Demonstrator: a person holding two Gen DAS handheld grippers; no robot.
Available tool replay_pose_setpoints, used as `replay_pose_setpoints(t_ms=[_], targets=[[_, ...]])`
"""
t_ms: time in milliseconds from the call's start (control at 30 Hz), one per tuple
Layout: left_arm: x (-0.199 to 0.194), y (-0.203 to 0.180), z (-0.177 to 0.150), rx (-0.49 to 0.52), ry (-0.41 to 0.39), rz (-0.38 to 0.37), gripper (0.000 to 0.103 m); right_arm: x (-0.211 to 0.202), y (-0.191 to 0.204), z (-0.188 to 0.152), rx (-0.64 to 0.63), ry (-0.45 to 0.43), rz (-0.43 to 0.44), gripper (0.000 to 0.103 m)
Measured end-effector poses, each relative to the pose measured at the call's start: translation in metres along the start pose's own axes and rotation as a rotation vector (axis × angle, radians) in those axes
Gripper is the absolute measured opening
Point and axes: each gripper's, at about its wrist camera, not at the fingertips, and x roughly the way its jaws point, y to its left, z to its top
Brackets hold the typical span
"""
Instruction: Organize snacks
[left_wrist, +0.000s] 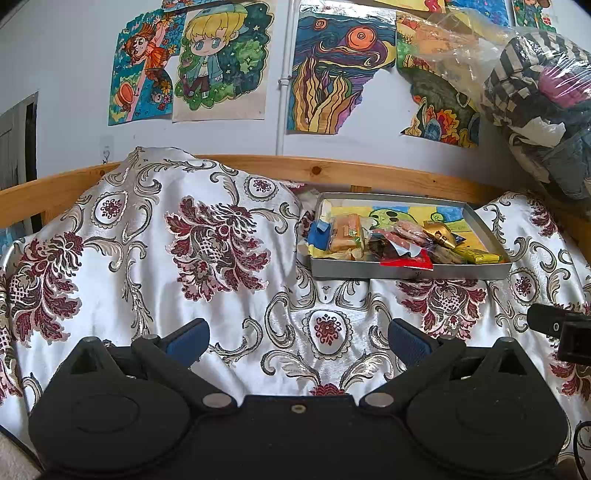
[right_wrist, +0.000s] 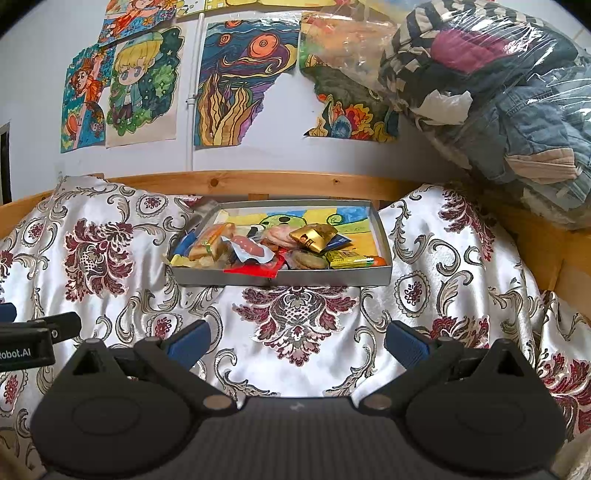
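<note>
Blue-padded fingers on both tools are spread wide with nothing between them: the left gripper (left_wrist: 298, 338) and right gripper (right_wrist: 295, 339) both hover over a silky white bedspread (right_wrist: 110, 258) with maroon floral print. Further back sits a shallow grey tray (right_wrist: 280, 277) on the spread, up near the wooden bed rail (left_wrist: 332, 171). It's piled with snacks (right_wrist: 258, 247) (gold pouch, red wrapper, yellow-green bar, a couple of clear-wrapped cakes), all inside the tray. Behind that, colourful drawings (left_wrist: 218, 62) taped to the wall, and a clear bag of clothes (right_wrist: 498, 85) on the right.
</note>
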Motion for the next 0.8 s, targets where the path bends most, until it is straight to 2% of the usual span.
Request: replay_pose_setpoints(t_ms=[800], targets=[[0.0001, 0.0001, -0.0005, 0.001, -0.001, 0.002, 0.102, 0.0005, 0.0004, -0.0009, 0.002, 0.005, 0.002, 0.103]])
